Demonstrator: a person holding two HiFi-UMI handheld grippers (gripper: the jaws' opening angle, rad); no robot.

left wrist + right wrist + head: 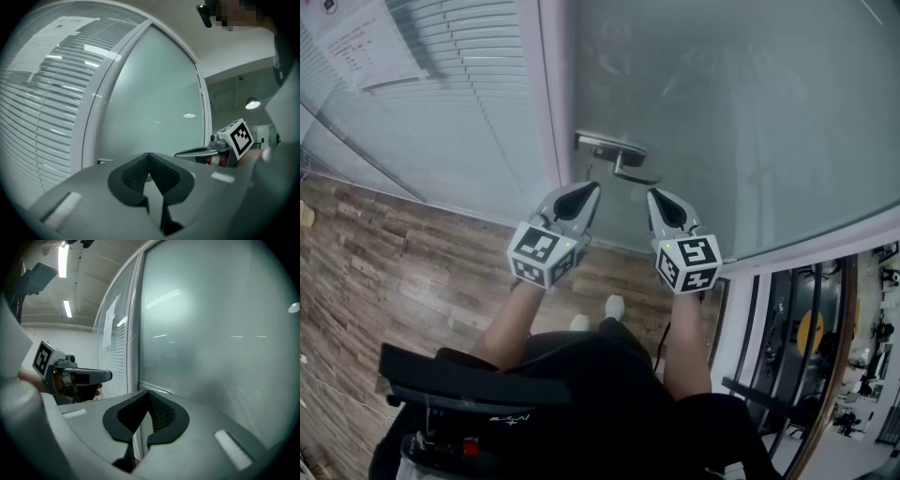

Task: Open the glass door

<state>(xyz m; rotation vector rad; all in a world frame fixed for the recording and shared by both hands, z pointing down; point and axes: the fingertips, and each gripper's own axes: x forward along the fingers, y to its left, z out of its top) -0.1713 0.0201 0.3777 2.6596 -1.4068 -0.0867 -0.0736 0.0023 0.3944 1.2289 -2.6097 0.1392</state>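
Note:
The frosted glass door [741, 103] fills the upper right of the head view. Its metal lever handle [619, 157] sits on the door's left edge, next to the white frame [546, 94]. My left gripper [592, 186] is just below and left of the handle, its tips together and nothing between them. My right gripper [653, 194] is just below and right of the handle, also shut and empty. Neither touches the handle. The left gripper view shows shut jaws [149, 155] facing the door glass [154, 108], as does the right gripper view [148, 393].
A glass wall with white blinds [441, 103] and a taped paper notice [366, 42] stands left of the frame. Wooden plank floor [394, 272] lies below. The person's shoes [614, 306] stand close to the door. Dark-framed panels [769, 319] are at the right.

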